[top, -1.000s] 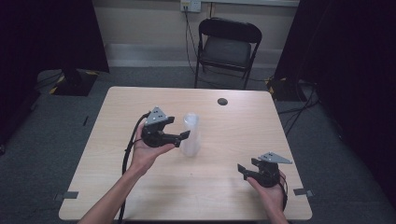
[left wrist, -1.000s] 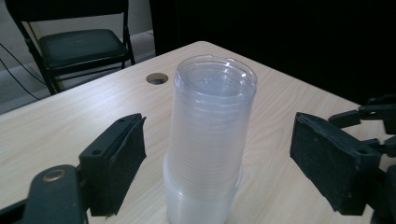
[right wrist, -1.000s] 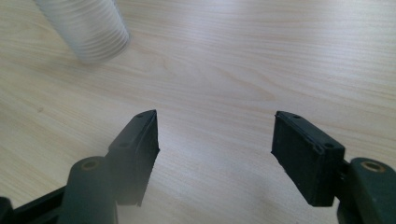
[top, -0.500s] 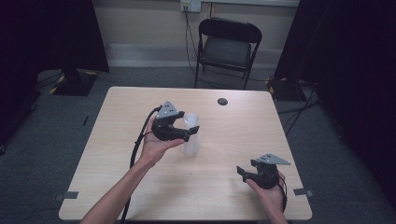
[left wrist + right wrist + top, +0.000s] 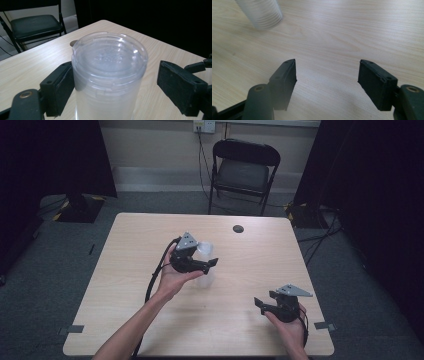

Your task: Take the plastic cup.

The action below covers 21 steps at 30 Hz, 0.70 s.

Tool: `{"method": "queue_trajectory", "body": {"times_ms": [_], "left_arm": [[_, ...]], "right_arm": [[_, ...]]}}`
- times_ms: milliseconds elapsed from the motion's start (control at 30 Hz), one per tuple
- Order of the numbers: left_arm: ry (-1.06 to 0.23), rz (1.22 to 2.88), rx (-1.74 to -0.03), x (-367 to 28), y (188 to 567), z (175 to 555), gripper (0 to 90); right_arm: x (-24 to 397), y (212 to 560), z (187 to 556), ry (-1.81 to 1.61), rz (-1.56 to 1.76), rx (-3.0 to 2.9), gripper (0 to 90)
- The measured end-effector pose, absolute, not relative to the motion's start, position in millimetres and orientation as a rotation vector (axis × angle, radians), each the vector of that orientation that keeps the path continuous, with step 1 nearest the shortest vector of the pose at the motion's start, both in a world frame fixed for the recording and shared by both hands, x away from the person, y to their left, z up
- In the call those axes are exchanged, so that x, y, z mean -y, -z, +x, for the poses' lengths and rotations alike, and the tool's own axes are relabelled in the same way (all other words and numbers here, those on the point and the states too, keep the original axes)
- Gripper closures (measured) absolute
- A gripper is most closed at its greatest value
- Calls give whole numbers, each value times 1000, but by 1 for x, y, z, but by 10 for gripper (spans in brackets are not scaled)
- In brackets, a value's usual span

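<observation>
Since a second ago the left tool has travelled from the near-left side of the jar to straddle it, while the right tool has kept its place by the worktop's near right corner. Seen in the left gripper view, the clear, frosted jar stands upright between the spread jaws with its lid up; one jaw lies against or just beside its wall, though contact cannot be confirmed, and the other stands clearly apart from it. From the high view the jar sits near the middle of the worktop, a little toward the left edge. The right tool hangs with jaws spread over bare wood, and the jar's ribbed base shows well apart from it. A small dark disc lies near the far edge, and a folding chair stands beyond that edge.
</observation>
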<state>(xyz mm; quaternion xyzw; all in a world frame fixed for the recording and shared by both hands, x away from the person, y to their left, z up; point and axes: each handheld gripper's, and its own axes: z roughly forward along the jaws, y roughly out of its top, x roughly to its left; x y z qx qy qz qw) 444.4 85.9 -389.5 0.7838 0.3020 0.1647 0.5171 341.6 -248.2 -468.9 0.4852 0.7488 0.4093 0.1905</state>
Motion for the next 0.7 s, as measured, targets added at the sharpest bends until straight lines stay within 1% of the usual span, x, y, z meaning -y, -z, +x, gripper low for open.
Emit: {"method": "queue_trajectory", "body": {"times_ms": [100, 300, 700], "left_arm": [[-404, 1895, -734, -86, 394, 447, 185], [-400, 1888, -750, -88, 402, 453, 180], [-370, 1924, -780, -84, 416, 461, 174]], "right_arm": [[249, 469, 342, -1153, 1364, -2104, 308], [250, 470, 342, -1160, 1375, -2099, 308], [252, 470, 341, -1166, 1386, -2097, 307]]}}
